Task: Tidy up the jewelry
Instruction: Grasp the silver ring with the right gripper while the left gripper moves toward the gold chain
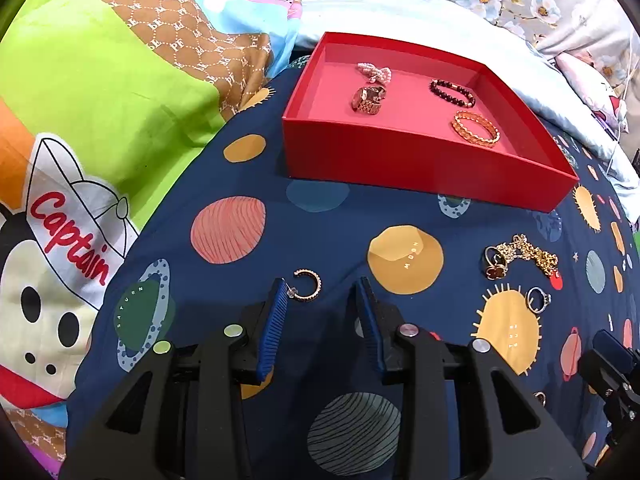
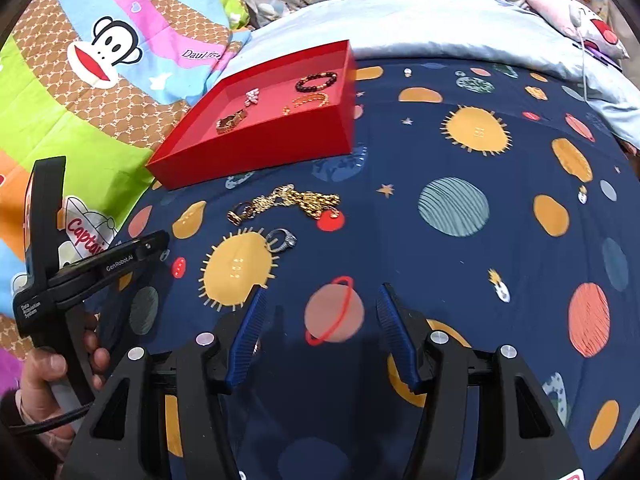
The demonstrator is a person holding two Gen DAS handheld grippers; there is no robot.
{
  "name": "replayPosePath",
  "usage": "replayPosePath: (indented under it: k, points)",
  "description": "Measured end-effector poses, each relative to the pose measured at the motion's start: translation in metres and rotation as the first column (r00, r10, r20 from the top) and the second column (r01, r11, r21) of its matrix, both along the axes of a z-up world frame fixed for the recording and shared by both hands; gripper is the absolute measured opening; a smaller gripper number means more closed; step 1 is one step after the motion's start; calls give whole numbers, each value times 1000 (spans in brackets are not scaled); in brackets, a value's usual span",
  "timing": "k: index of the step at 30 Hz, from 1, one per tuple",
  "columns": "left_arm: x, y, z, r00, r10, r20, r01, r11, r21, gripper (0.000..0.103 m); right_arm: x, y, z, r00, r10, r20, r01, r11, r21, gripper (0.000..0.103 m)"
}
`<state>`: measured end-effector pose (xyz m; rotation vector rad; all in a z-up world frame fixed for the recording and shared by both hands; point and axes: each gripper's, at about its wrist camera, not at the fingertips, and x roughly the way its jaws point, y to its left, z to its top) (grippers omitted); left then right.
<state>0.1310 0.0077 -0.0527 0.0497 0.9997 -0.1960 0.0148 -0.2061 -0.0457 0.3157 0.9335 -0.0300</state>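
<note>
A bed covered by a navy sheet [image 1: 328, 216] printed with planets and suns forms the work surface; a cartoon-print quilt [image 1: 100, 92] lies along its left side and pale blue bedding [image 2: 420, 20] with floral fabric lies at the far end.

Nearest, in the left wrist view, the left gripper [image 1: 323, 286] points down at the sheet with its blue ribbed fingers [image 1: 276, 308] partly open, a moderate gap between them. A small gold hoop earring [image 1: 307, 285] lies on the sheet just at the tip of the left finger, inside the gap near that finger; whether the pad touches it cannot be told, and the other pad is clear of it.

In the right wrist view, the right gripper [image 2: 322, 292] hangs over the sheet with its fingers set wide and nothing between them. A hand [image 2: 44, 372] at the lower left holds the handle of the other gripper.

Farther out, a silver ring [image 1: 539, 299] rests on a yellow sun motif, and beyond it a heap of gold chain [image 1: 528, 254] lies tangled with a stone-set ring [image 1: 495, 266].

Farthest, an open red box [image 1: 400, 164] stands on the sheet. Inside it lie a gold watch [image 1: 367, 98], a pale beaded piece [image 1: 374, 71], a dark bead bracelet [image 1: 452, 92] and a gold bangle [image 1: 476, 128], each apart from the others.
</note>
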Motion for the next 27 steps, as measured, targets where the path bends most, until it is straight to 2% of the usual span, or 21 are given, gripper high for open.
replayPosePath:
  k: [14, 20, 22, 27]
  points:
    - [-10, 7, 4, 1000, -19, -24, 18, 999, -51, 37, 37, 26, -12, 998, 64, -5, -64, 998, -7, 54]
    - [-10, 5, 8, 999, -26, -20, 25, 998, -57, 37, 51, 31, -14, 997, 73, -4, -73, 995, -65, 31]
    - [-10, 3, 9, 999, -28, -17, 27, 998, -61, 37, 54, 32, -14, 997, 73, -7, -73, 992, -99, 20]
    - [-12, 0, 14, 999, -38, -8, 38, 997, -64, 37, 53, 35, -14, 997, 82, -4, -81, 985, -152, 14]
